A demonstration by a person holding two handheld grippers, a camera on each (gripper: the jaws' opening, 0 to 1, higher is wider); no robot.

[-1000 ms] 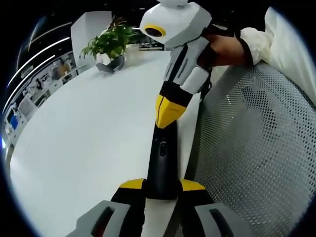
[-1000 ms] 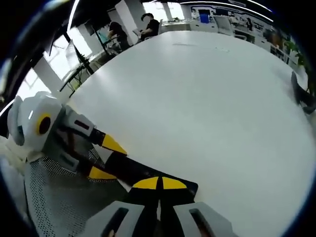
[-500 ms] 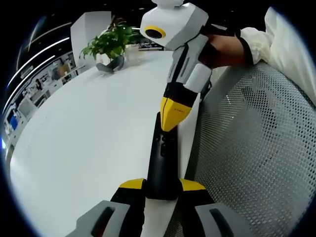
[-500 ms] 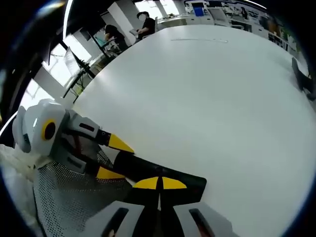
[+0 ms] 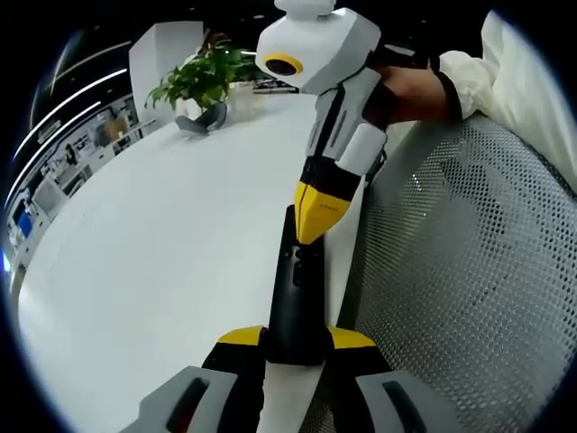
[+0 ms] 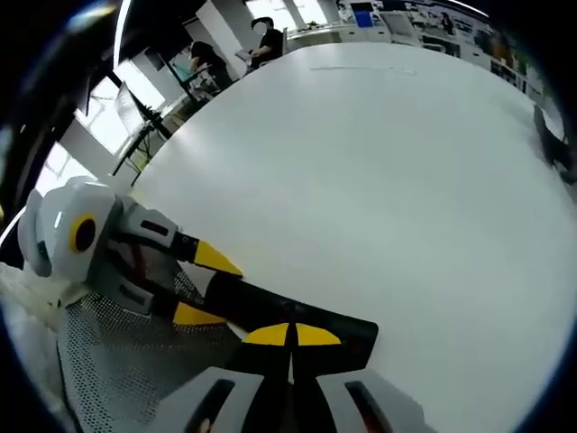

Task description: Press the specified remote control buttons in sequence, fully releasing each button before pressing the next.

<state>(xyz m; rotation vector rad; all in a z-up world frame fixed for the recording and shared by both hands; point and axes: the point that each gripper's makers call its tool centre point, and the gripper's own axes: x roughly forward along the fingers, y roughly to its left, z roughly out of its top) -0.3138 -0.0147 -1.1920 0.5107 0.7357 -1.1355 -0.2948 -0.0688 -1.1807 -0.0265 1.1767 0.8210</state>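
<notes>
A long black remote [image 5: 297,293] lies lengthwise along the near edge of the white table [image 5: 162,253]. My left gripper [image 5: 297,338] is shut on its near end, one yellow-tipped jaw on each side. My right gripper [image 5: 315,233] comes down from the top, held by a person's hand, jaws shut. Its yellow tip sits on the remote's far half, over the buttons. In the right gripper view, my right gripper [image 6: 290,336] is shut with its tip down on the remote [image 6: 261,307]. The left gripper [image 6: 209,287] clamps the remote from the left.
A mesh chair back [image 5: 469,271] stands right beside the table edge, close to both grippers. A potted plant [image 5: 203,77] and a dark grey object [image 5: 203,117] sit at the table's far end. People [image 6: 270,41] sit at desks beyond the table.
My right gripper's tip has slid a little along the remote toward my left gripper since one second ago. It has barely moved in the last half second. The left gripper keeps its hold.
</notes>
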